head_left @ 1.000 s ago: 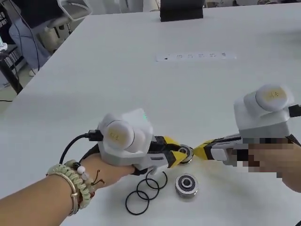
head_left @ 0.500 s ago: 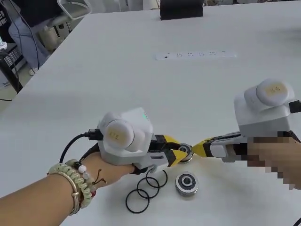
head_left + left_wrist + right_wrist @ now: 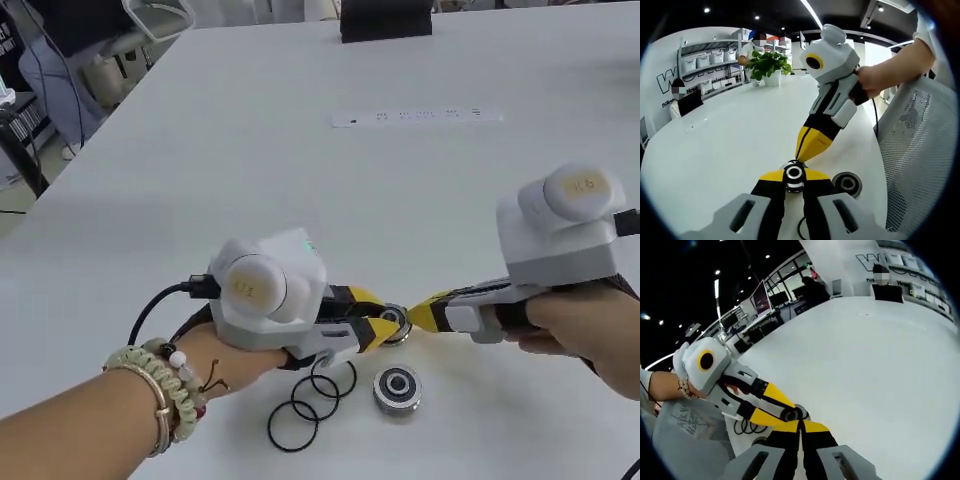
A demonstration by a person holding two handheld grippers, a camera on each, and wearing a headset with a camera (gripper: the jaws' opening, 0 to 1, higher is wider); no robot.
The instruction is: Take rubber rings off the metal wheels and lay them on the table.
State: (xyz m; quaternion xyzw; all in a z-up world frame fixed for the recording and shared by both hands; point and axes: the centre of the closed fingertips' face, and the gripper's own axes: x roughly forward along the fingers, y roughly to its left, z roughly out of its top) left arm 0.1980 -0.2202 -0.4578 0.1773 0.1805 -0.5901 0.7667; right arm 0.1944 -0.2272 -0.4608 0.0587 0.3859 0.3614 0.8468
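— What is changing since a second ago?

— Hardly anything. The left tongs are still clamping the wheel in the lower middle of the head view. The right tongs are still pointing at it from the right side of the frame.

— And the loose pieces?

— Three rubber rings are lying where they were on the table, at lower centre, overlapping in a short chain. A second wheel is lying flat just to their right, also unmoved.

— How are the left tongs gripping?

— They are closing on the wheel from both sides, one yellow tip pressing against each side. That is showing at bottom centre of the left gripper view.

— And the right ones?

— Their two tips are pressing together into a single point, and that point is touching the wheel's rim. I cannot tell whether they are pinching a ring there, because it is showing too small.
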